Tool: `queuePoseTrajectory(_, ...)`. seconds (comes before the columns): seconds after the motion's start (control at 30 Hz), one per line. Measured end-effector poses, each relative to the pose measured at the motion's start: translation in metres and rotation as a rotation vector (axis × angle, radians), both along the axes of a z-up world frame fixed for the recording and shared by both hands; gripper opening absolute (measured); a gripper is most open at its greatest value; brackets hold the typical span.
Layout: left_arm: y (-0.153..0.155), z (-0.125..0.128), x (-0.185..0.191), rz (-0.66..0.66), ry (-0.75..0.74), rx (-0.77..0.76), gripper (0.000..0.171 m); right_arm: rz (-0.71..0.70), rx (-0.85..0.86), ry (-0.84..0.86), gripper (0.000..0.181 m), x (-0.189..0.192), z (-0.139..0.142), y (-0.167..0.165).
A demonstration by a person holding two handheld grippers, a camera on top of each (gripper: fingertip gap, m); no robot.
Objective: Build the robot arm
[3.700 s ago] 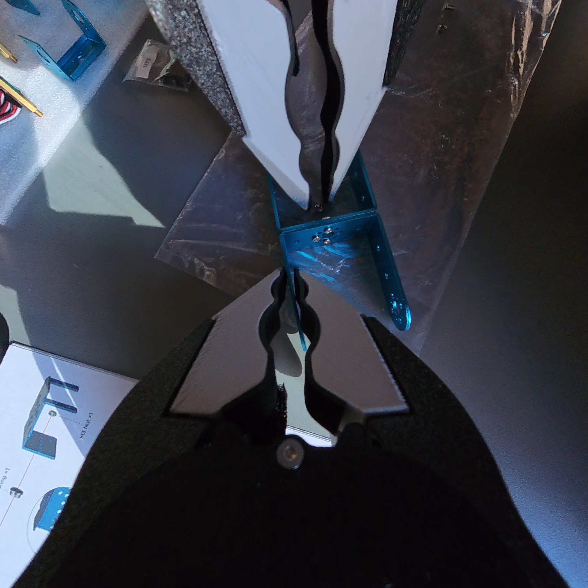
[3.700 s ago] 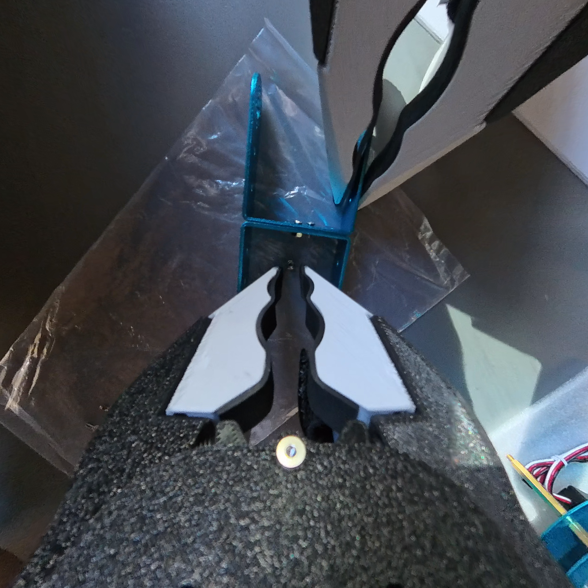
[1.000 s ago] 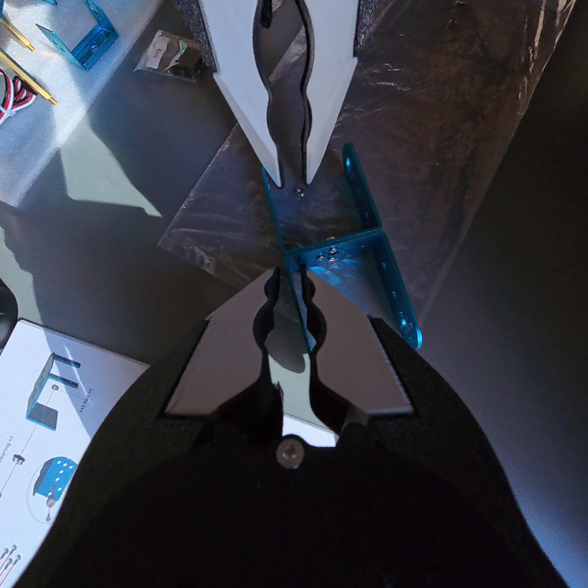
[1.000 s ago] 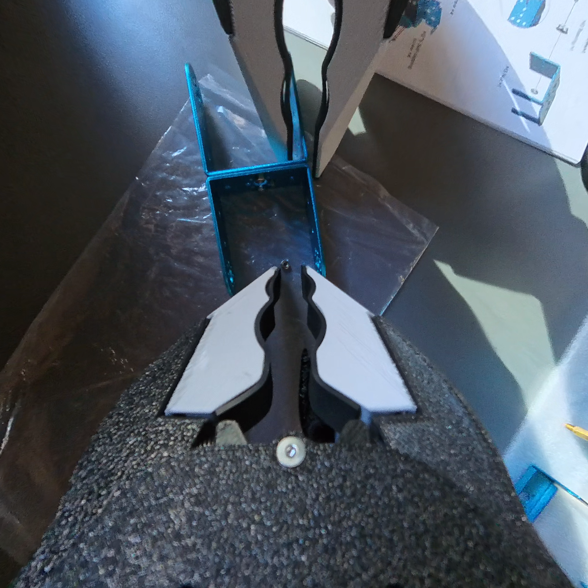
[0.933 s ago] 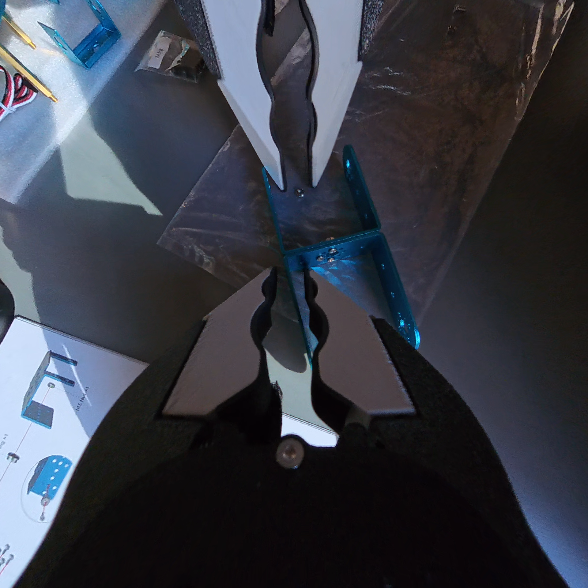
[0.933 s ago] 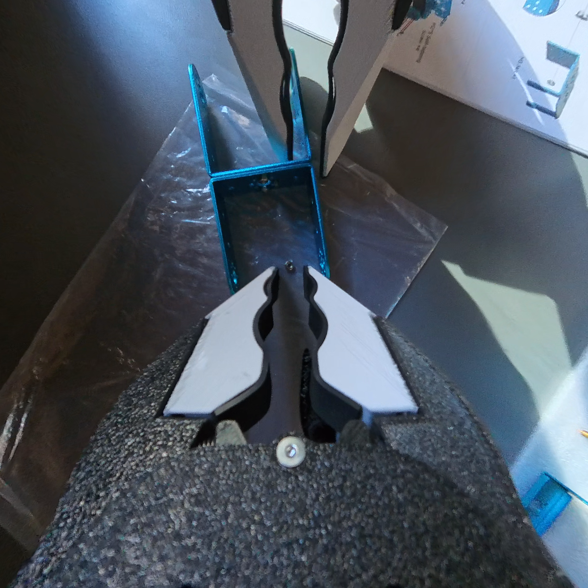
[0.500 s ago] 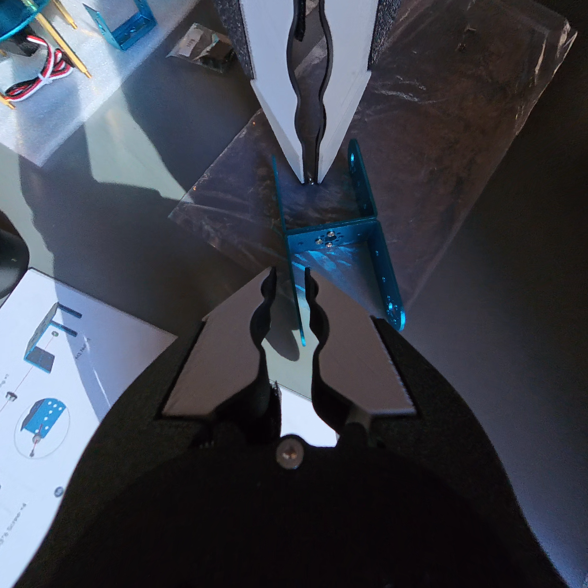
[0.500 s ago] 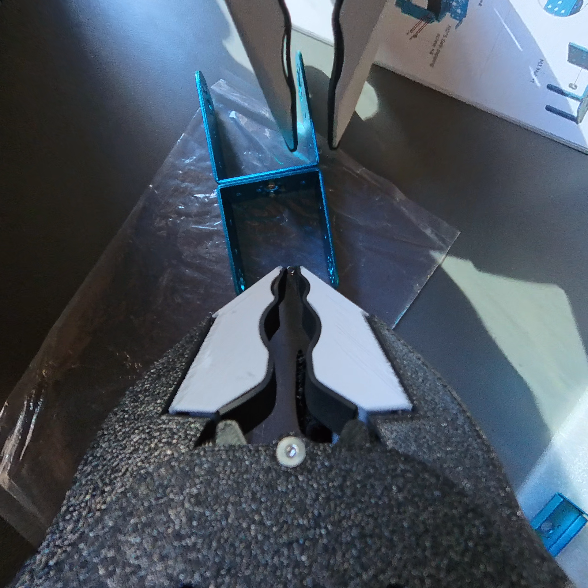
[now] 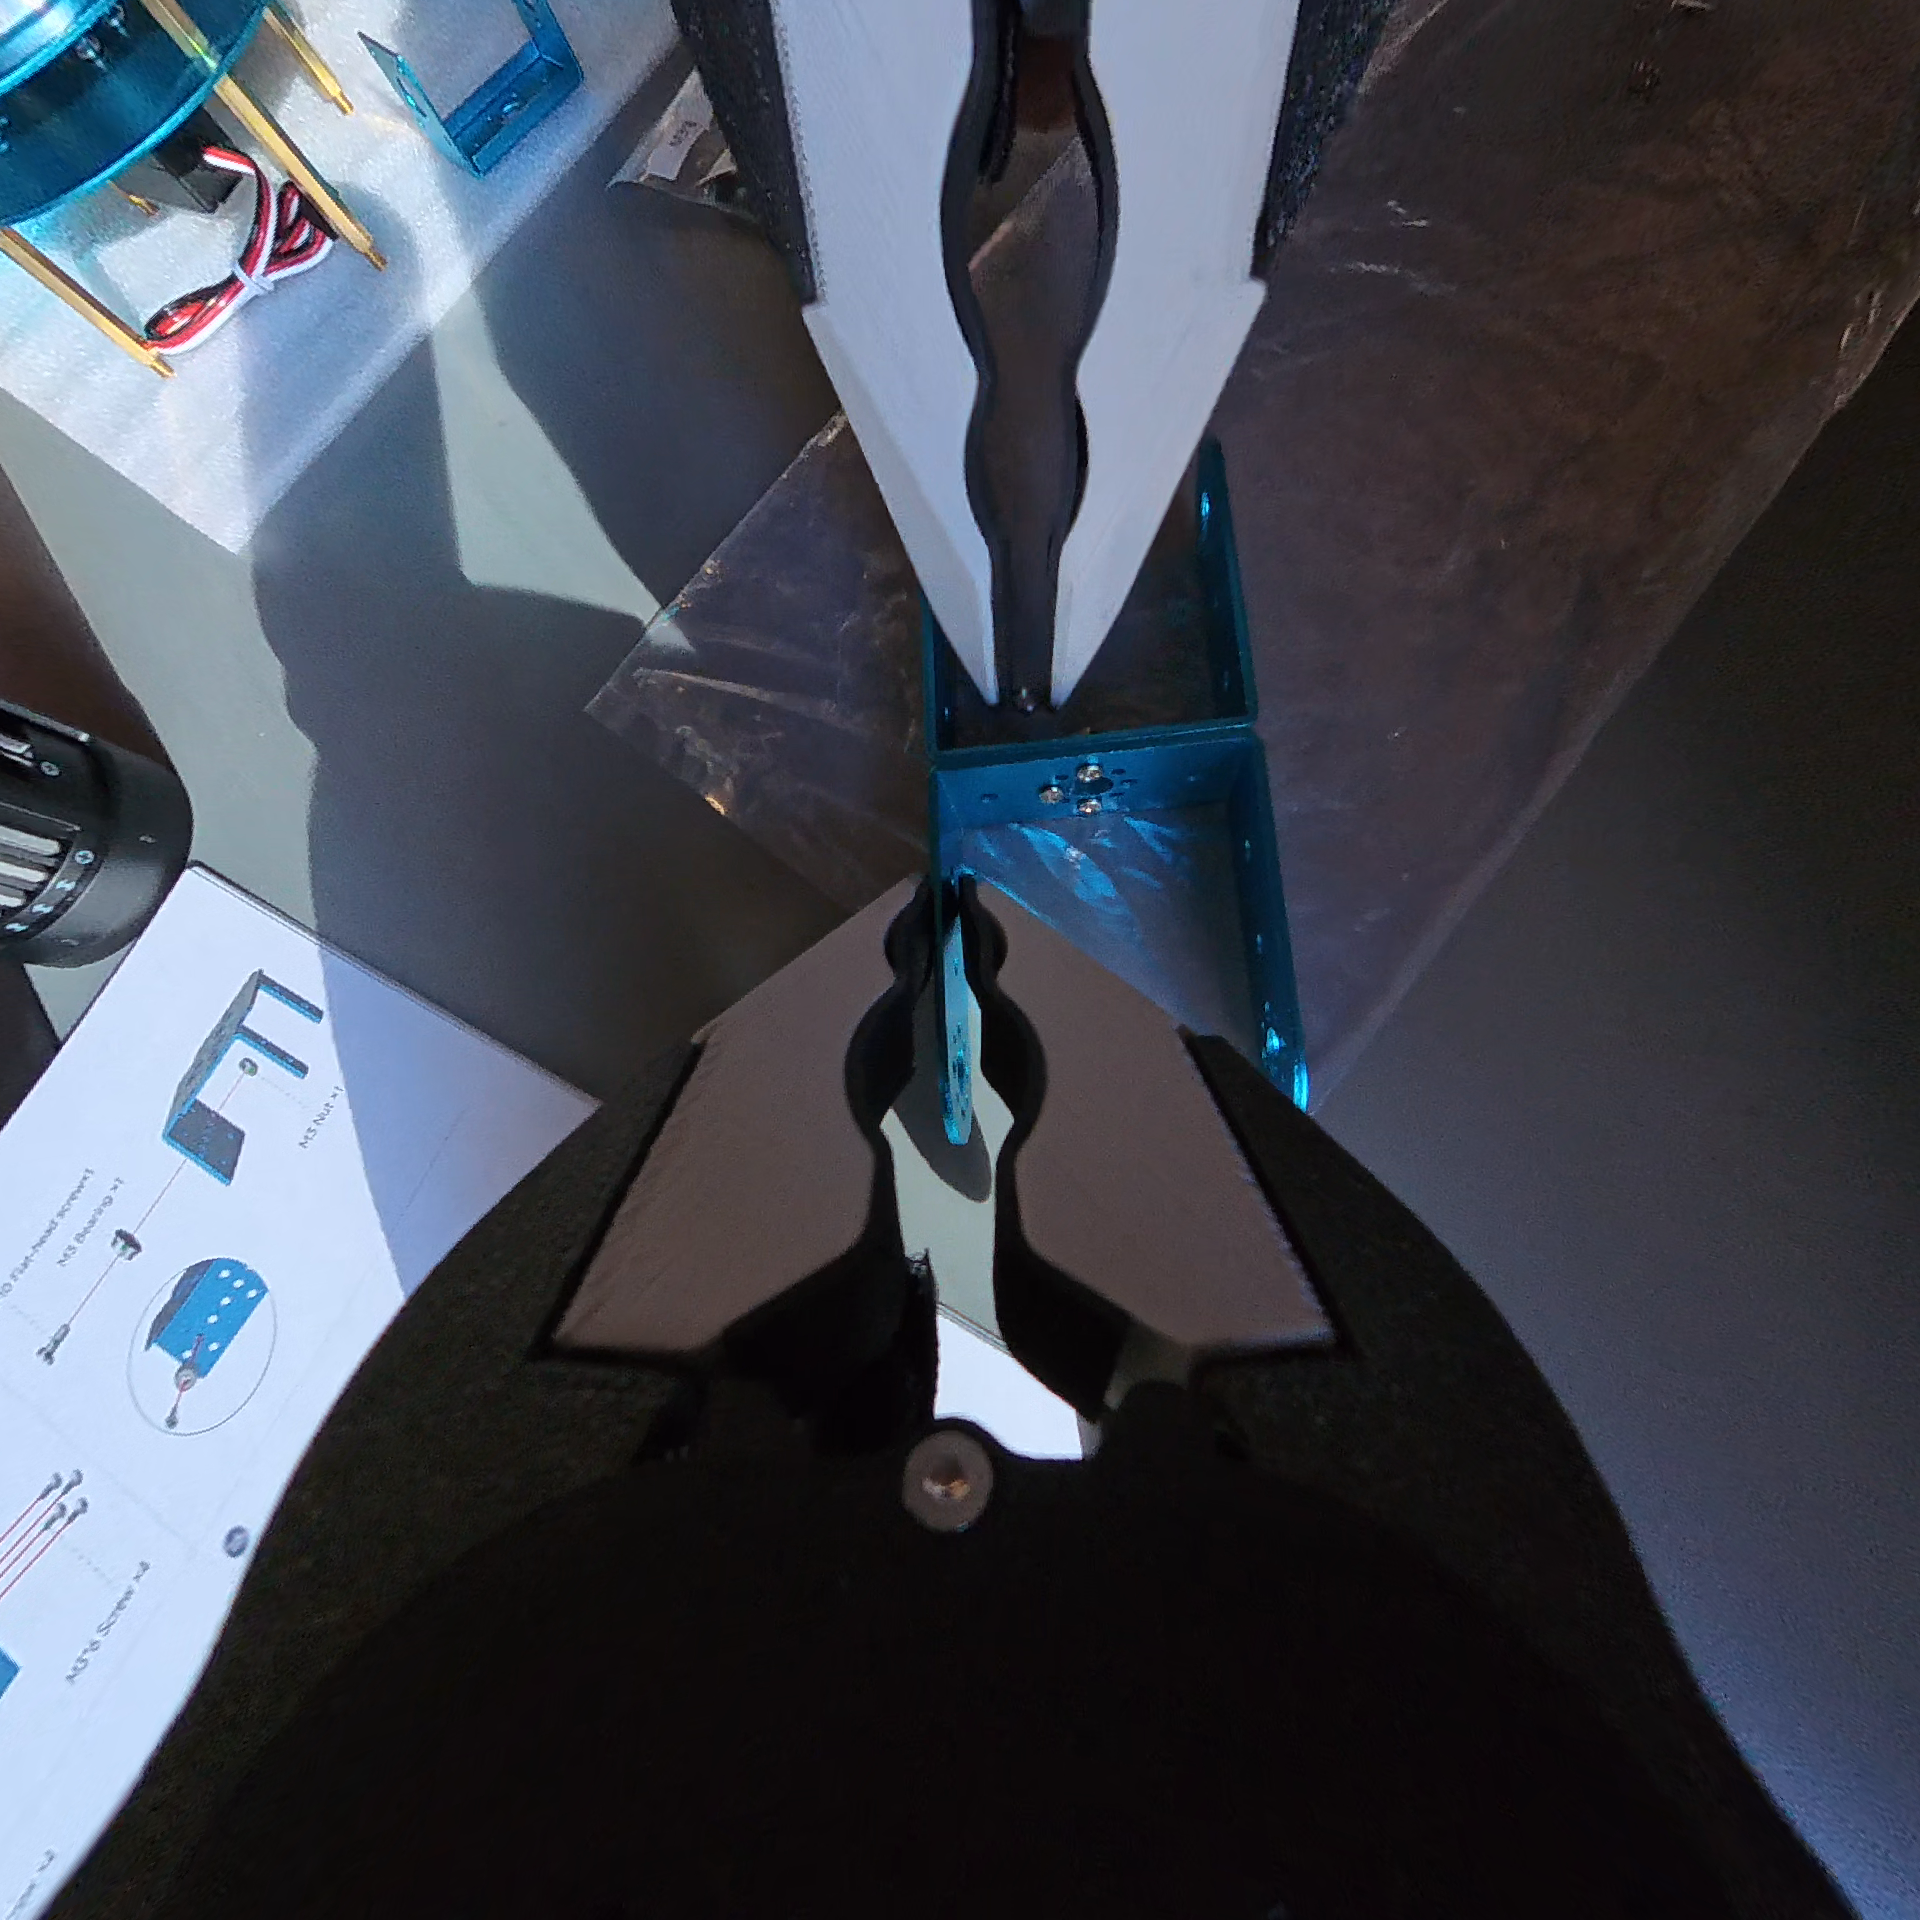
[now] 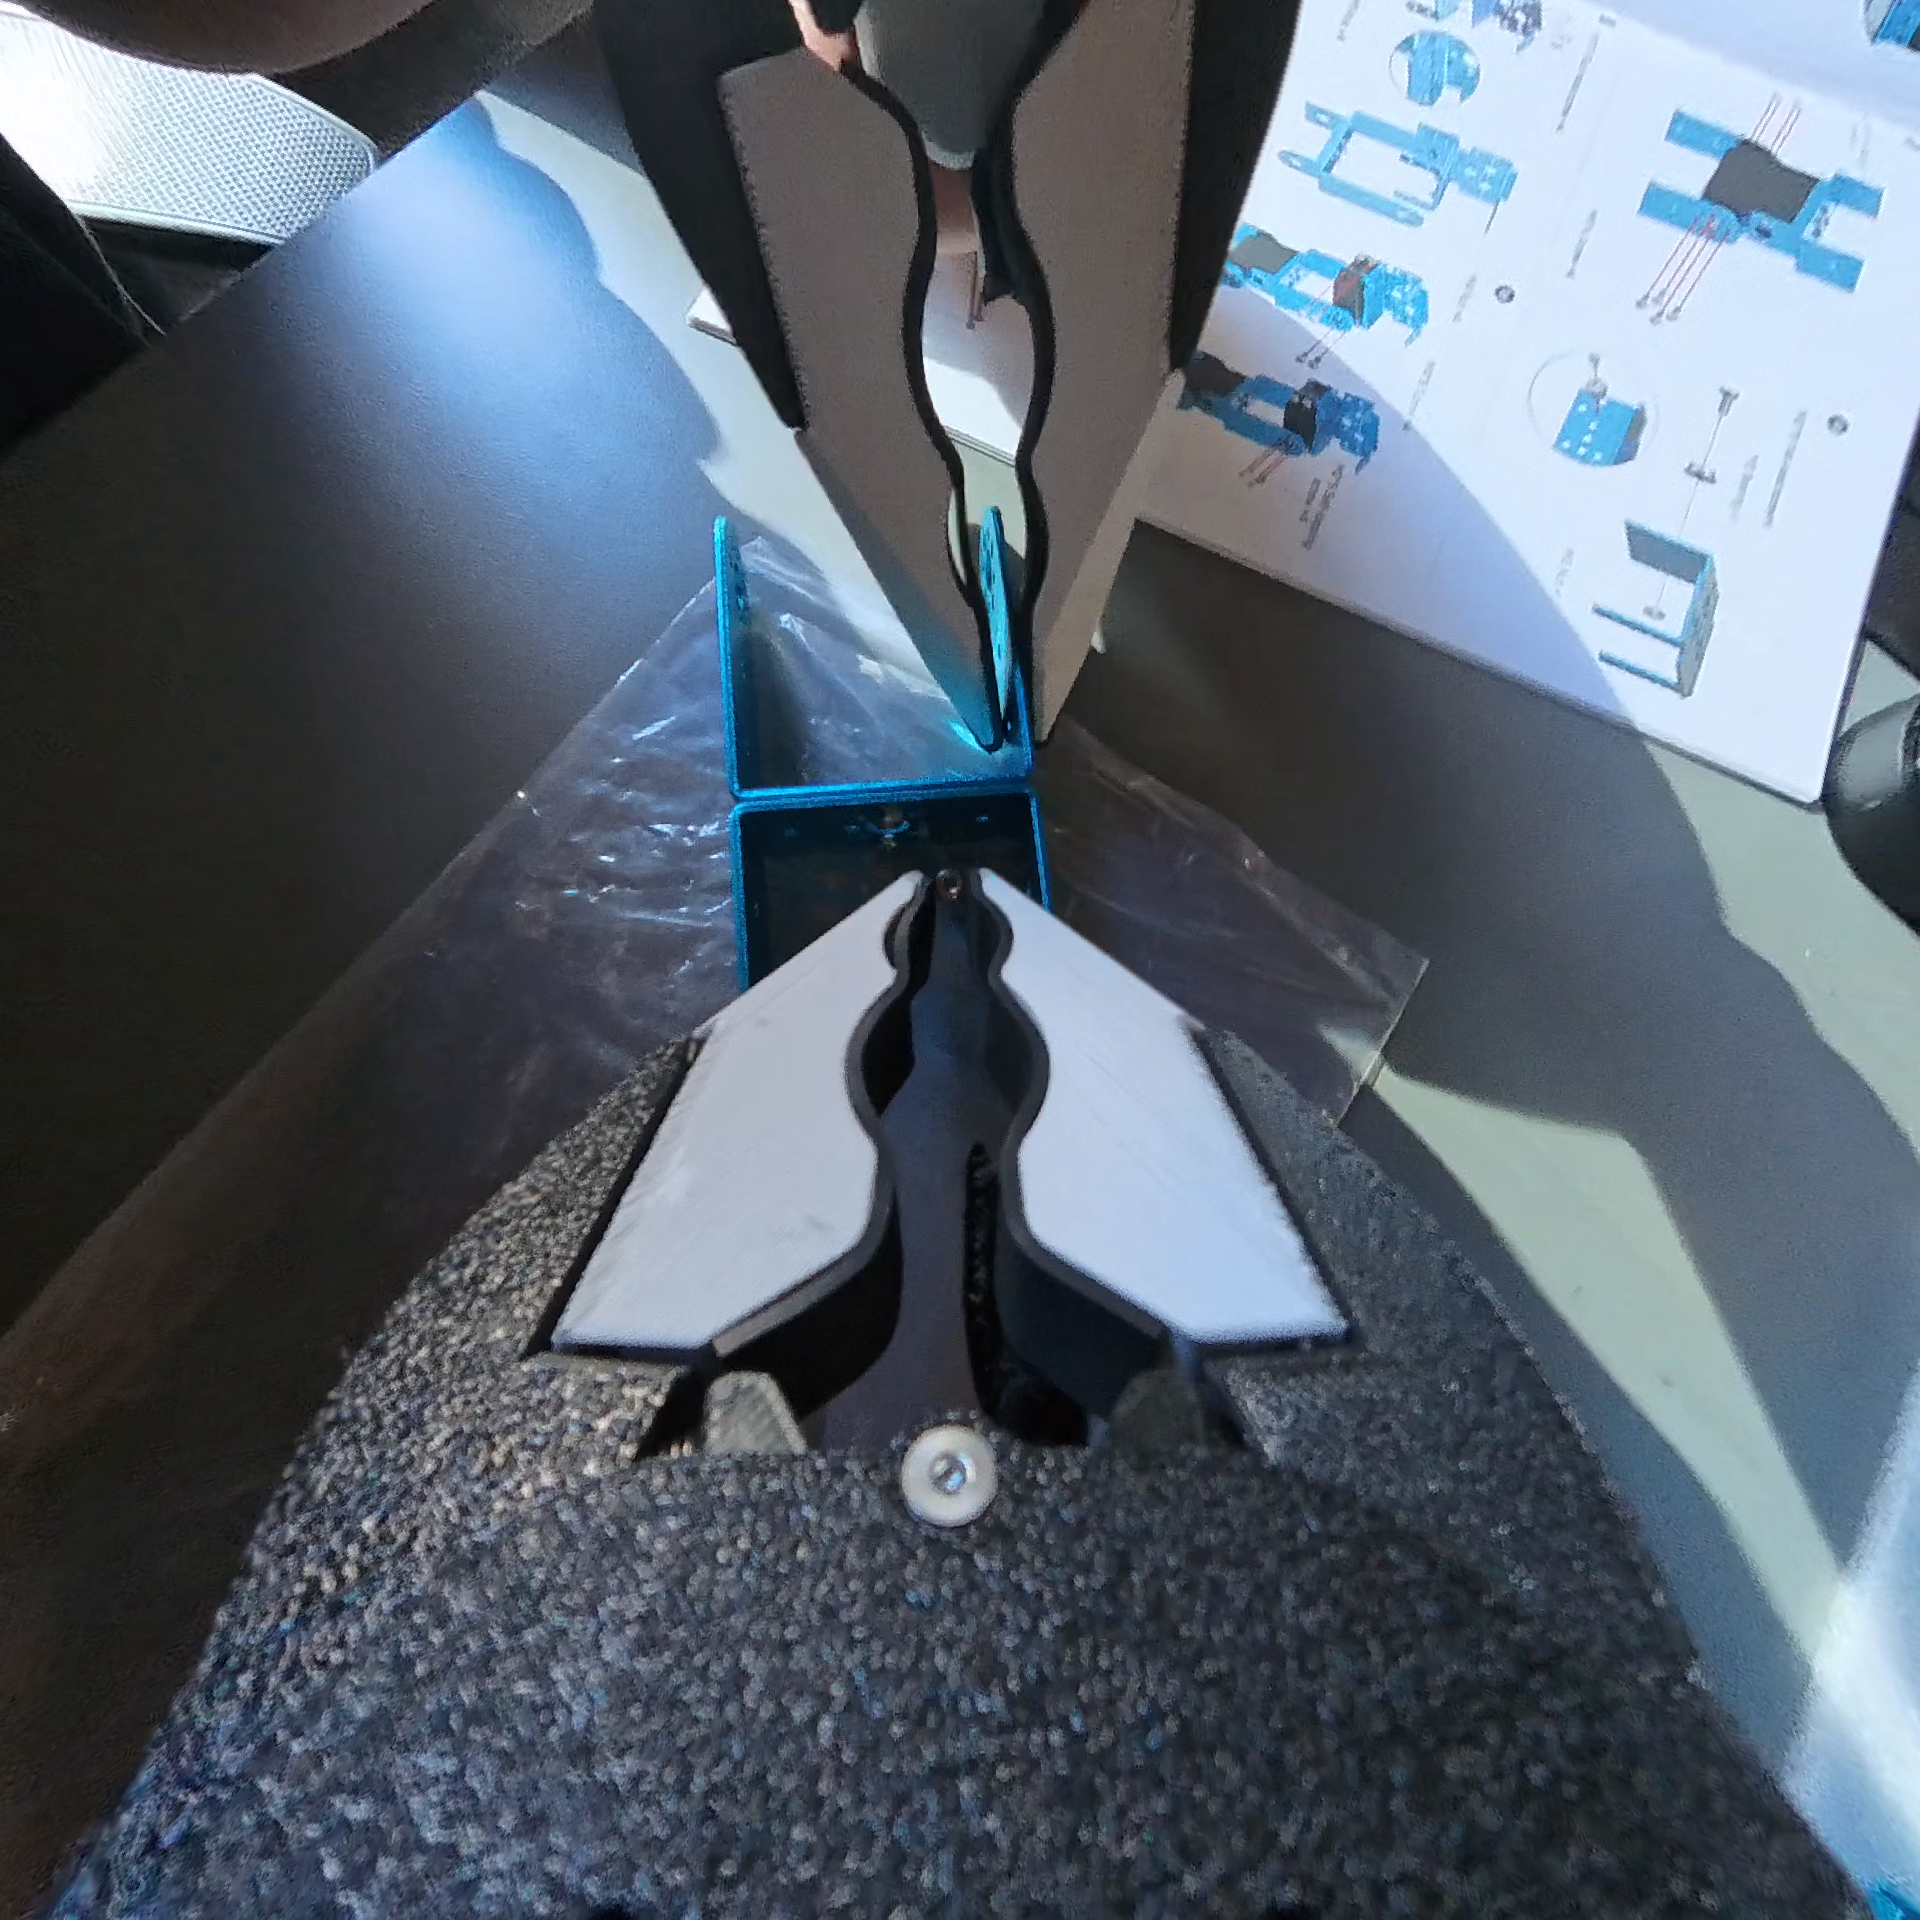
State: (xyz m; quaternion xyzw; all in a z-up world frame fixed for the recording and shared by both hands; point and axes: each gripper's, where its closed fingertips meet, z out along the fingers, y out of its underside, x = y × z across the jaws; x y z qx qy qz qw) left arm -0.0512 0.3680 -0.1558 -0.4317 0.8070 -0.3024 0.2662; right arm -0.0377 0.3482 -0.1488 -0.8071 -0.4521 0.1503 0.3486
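Note:
A blue metal bracket assembly [image 9: 1143, 805], two U-brackets joined back to back, stands on a clear plastic bag [image 9: 1455, 468] on the dark table. My left gripper [image 9: 945, 899] is shut on the near left arm of the assembly [image 9: 958, 1039]. It also shows in the right wrist view [image 10: 1003, 732], coming from the top. My right gripper [image 10: 948, 881] is shut on a small screw [image 10: 948, 885], held just short of the assembly's cross plate [image 10: 883, 823]. In the left wrist view the right gripper [image 9: 1023, 698] reaches in from the top between the far arms.
A white instruction sheet [image 9: 156, 1195] lies at the left, near the left gripper. On a white foam sheet at the back left are a blue disc with brass standoffs [image 9: 104, 114], red-white wires [image 9: 249, 281] and a spare blue bracket [image 9: 499, 104]. A black cylinder [image 9: 62, 821] sits at the left edge.
My left gripper, open around the bracket arm half a second ago, has shut on it. My right gripper has moved the screw closer to the cross plate.

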Motion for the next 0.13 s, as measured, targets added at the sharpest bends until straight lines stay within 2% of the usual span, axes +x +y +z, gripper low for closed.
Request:
queuePoseTrajectory(0.1,-0.0003,-0.0008,0.0004,0.008,0.002,-0.001,0.004,0.019,0.004,0.026,0.004,-0.0061,0.0021,-0.0012)
queuePoseTrajectory(0.13,-0.0005,-0.0004,0.0012,0.014,-0.002,0.002,0.011,0.029,0.005,0.054,0.004,-0.0089,0.0050,-0.0026)
